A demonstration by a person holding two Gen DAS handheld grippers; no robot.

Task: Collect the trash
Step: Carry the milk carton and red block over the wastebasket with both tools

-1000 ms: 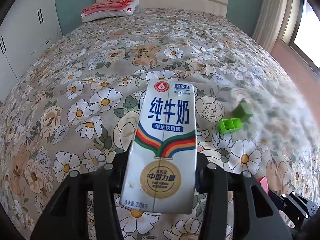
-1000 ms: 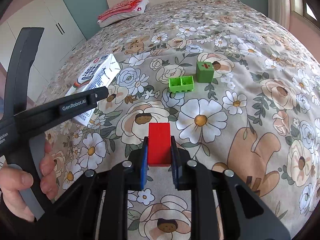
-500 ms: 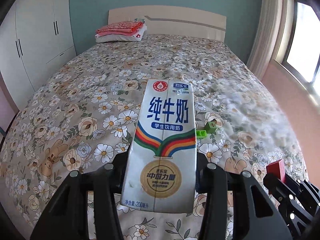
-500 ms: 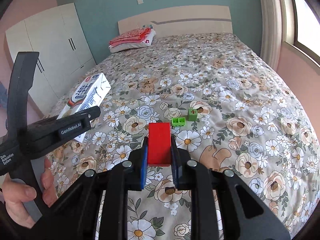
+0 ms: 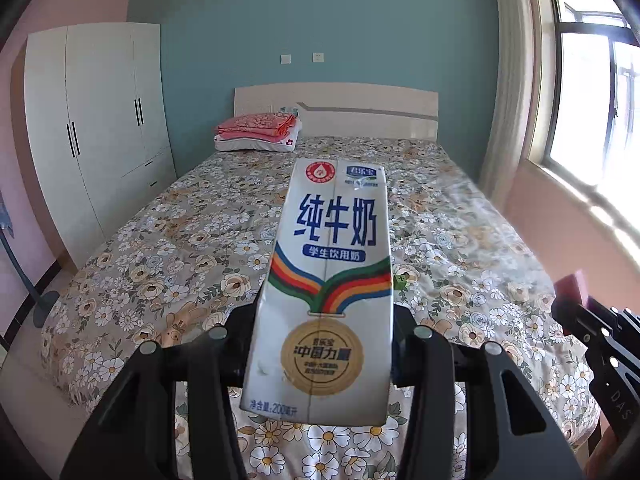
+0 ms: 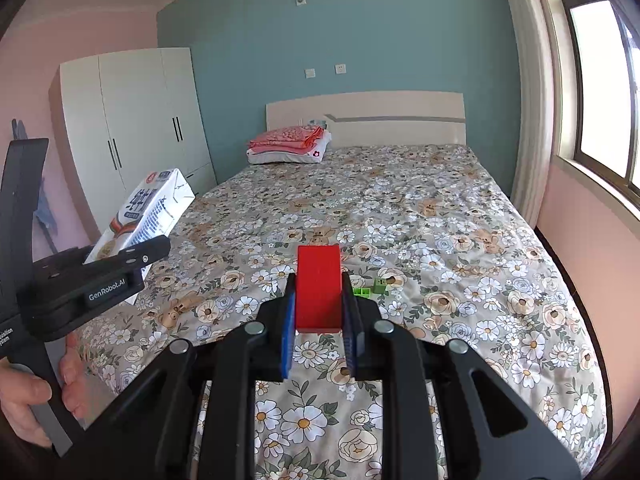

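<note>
My left gripper (image 5: 324, 344) is shut on a white milk carton (image 5: 326, 292) with blue Chinese lettering, held up in the air before the foot of the bed. The carton also shows in the right wrist view (image 6: 146, 210), with the left gripper (image 6: 120, 268) under it. My right gripper (image 6: 318, 312) is shut on a red block (image 6: 319, 286), also held high. The red block shows at the right edge of the left wrist view (image 5: 572, 290). Two green blocks (image 6: 372, 288) lie on the floral bedspread (image 6: 440, 240).
The bed has a beige headboard (image 5: 360, 110) and folded pink bedding on a pillow (image 5: 256, 132). A white wardrobe (image 5: 96, 128) stands left. A window (image 5: 592, 96) and curtain are on the right. A fan stand (image 5: 24, 276) is at far left.
Both grippers have pulled up and back from the bed with the carton and red block still held. The green blocks now look small and far.
</note>
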